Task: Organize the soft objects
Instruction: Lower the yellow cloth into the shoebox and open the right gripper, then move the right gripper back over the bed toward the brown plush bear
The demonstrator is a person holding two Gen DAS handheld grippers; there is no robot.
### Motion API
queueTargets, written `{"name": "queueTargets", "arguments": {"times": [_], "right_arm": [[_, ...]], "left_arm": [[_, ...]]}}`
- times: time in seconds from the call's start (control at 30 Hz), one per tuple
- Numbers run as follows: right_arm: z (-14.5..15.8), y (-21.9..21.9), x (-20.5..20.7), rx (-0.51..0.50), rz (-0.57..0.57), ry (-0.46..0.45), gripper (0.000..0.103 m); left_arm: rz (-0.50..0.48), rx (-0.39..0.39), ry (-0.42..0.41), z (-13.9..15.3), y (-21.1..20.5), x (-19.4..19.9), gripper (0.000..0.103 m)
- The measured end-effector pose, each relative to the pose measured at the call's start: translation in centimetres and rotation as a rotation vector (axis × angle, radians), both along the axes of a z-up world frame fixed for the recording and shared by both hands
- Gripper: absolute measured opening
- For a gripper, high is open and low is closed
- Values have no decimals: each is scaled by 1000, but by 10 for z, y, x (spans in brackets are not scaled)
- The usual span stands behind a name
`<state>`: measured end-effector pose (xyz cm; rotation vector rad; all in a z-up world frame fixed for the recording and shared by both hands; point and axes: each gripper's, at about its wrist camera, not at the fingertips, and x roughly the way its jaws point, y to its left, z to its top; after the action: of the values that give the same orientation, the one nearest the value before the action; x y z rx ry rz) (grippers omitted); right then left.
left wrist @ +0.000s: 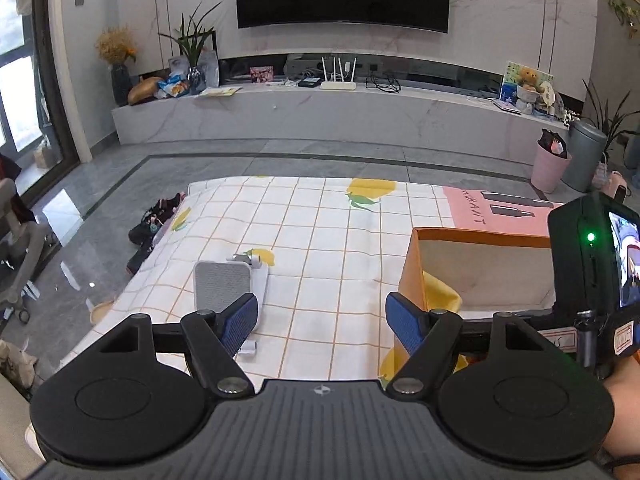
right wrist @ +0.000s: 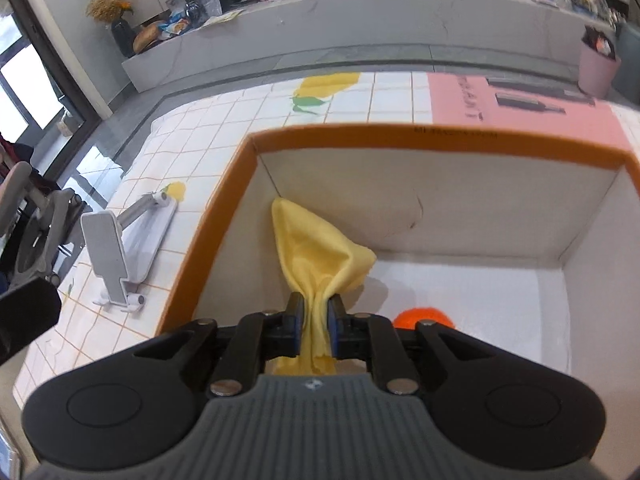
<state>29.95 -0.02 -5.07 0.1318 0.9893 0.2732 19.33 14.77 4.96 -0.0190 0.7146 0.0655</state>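
Two grippers, one per hand. Left gripper (left wrist: 322, 322): jaws wide apart, nothing between the blue pads, hovering over the checked tablecloth (left wrist: 320, 240). Right gripper (right wrist: 316, 320): jaws narrow, with the yellow cloth (right wrist: 320, 248) bunched between the pads; the cloth touches both, so it reads as clamped.

One yellow cloth. It hangs inside the orange box (right wrist: 440, 138), against the left inner wall, its free end fanned out ahead of the fingers. In the left wrist view a yellow fold (left wrist: 440, 292) shows at the box's near corner, partly behind the right-hand pad.

One orange box, open top, pale inside, standing on the tablecloth. Its near wall is cut off by the gripper body in the right wrist view.

One orange object (right wrist: 424, 318) on the box floor, mostly hidden behind the right gripper's linkage; only a rounded top shows, too little to say what it is.

One white folding stand (right wrist: 120, 256) lying on the tablecloth left of the box, well apart from it.

One pink printed sheet (right wrist: 520, 108) beyond the box; its lettering is blurred.

A person's wrist (left wrist: 622, 404) is cut off at the right edge of the left wrist view.
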Motion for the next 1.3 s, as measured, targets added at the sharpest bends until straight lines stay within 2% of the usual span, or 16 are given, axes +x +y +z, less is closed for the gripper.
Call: {"name": "queueTargets", "arguments": {"times": [0.07,0.17,0.43,0.53,0.73,0.9,0.97,1.03,1.13,1.2,1.3], "right_arm": [[2,-1,0,-4,-2,-6,34],[8,-5,-1,-16,-17,-11,43],[37,-5,-13,-31,21,-66,56],[54,-6,-19,-28,40,-91,68],[94,-16,-43,-23,55,-127,69],[132,-50,-73,-44,58,-189,77],[145,-73,-88,-44,48,-218,81],[157,-99,-102,-45,21,-237,81],[167,-137,-125,-62,-4,-259,82],[169,-164,-141,-91,-15,-277,83],[166,-206,-163,-112,-49,-289,84]], "left_arm": [[4,-11,6,0,2,0,86],[-3,-10,0,3,2,-2,86],[-47,-4,-16,19,-7,-13,86],[-74,18,-54,35,-13,-27,88],[-64,2,-102,62,-28,-59,88],[-106,-11,-157,81,-53,-85,89],[-160,-70,-146,85,-61,-94,89],[-220,-103,-152,90,-70,-103,89],[-254,-108,-165,92,-90,-118,89],[-330,-144,-145,91,-106,-128,89],[-459,-145,-127,84,-136,-145,89]]}}
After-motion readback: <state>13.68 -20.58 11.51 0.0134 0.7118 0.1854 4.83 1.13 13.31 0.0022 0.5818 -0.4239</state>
